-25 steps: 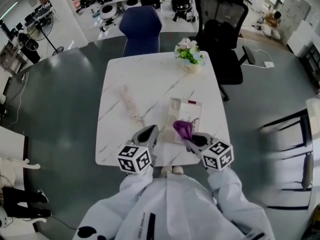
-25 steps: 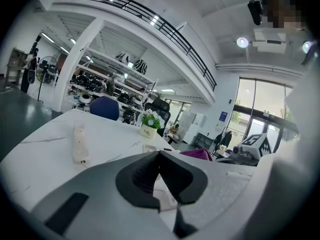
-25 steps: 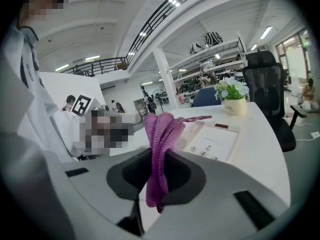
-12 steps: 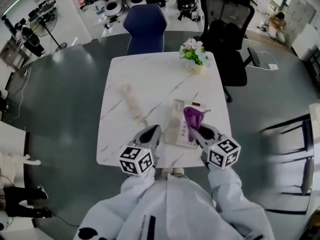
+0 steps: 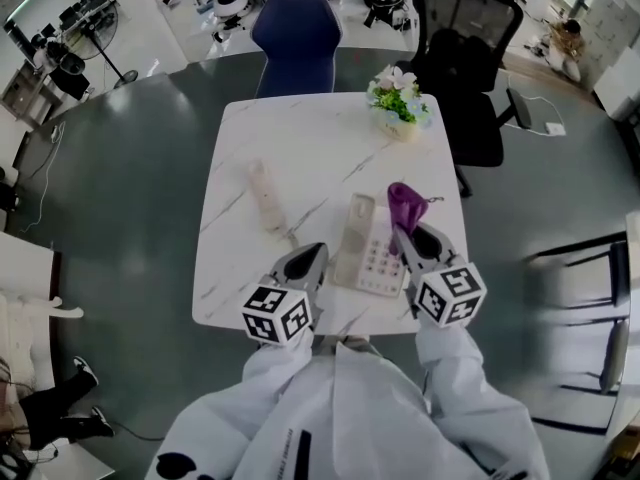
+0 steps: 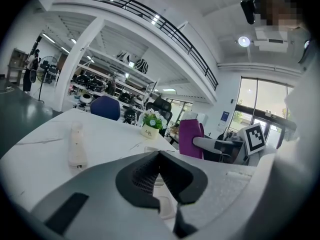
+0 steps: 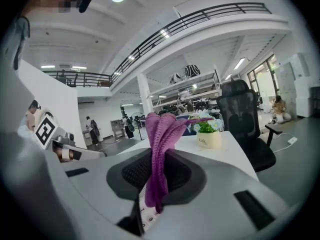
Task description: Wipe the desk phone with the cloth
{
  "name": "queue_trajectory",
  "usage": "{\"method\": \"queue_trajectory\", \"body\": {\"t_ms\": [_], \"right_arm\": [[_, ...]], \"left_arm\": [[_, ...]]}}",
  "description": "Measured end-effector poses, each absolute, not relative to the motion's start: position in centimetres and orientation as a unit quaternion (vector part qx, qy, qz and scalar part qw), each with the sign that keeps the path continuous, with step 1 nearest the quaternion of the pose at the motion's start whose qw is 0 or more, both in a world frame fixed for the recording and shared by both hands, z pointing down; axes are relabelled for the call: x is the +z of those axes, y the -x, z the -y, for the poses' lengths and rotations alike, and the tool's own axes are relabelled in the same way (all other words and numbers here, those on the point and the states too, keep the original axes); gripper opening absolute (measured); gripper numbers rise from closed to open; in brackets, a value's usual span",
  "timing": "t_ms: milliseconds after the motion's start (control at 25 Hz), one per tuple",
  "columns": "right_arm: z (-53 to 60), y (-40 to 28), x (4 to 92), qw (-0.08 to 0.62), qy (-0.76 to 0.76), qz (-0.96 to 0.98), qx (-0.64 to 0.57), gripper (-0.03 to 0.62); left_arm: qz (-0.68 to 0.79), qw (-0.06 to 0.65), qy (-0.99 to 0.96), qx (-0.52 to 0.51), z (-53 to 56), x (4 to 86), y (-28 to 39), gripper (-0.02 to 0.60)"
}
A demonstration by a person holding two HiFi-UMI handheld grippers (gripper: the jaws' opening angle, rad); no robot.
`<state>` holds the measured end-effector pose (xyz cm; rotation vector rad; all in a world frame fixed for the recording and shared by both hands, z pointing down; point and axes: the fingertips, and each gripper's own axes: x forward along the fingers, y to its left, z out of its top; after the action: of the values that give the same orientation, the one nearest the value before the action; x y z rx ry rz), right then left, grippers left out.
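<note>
The cloth point(image 5: 403, 204) is held clenched in the right gripper point(image 5: 410, 236) over the phone point(image 5: 365, 260), apparently for wiping; the left gripper point(image 5: 308, 260) is closed and empty.

- The right gripper point(image 5: 408, 236) has moved from the lower middle of the frame up and to the right. Its marker cube now sits further right as well.
- The purple cloth point(image 5: 403, 204) clamped in its jaws went with it. A second ago it hung over the middle of the desk phone point(image 5: 368, 260). Now it stands at the phone's upper right edge, seemingly clear of the keys.
- The phone's keypad and handset, partly covered before, now show plainly.
- The head view itself has shifted: the flower pot point(image 5: 399, 108) and the blue chair point(image 5: 293, 28) sit a little further right in the frame, and the chair sits higher.
</note>
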<state>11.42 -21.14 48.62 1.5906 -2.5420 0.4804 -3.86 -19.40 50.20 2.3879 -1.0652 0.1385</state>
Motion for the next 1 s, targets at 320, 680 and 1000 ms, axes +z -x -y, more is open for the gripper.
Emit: {"method": "queue_trajectory", "body": {"t_ms": [320, 680, 1000], "right_arm": [[24.5, -12.1, 48.2, 0.087, -0.547, 0.825, 0.117, 0.041], [27.4, -10.3, 51.3, 0.186, -0.511, 0.835, 0.078, 0.041], [28.0, -8.3, 54.4, 0.230, -0.470, 0.846, 0.105, 0.041]], "left_arm": [[0.394, 0.265, -0.878, 0.058, 20.8, 50.9, 3.4, -0.003], [0.401, 0.274, -0.872, 0.062, 22.4, 51.7, 3.5, -0.003], [0.406, 0.282, -0.867, 0.066, 23.2, 52.3, 3.6, -0.003]]}}
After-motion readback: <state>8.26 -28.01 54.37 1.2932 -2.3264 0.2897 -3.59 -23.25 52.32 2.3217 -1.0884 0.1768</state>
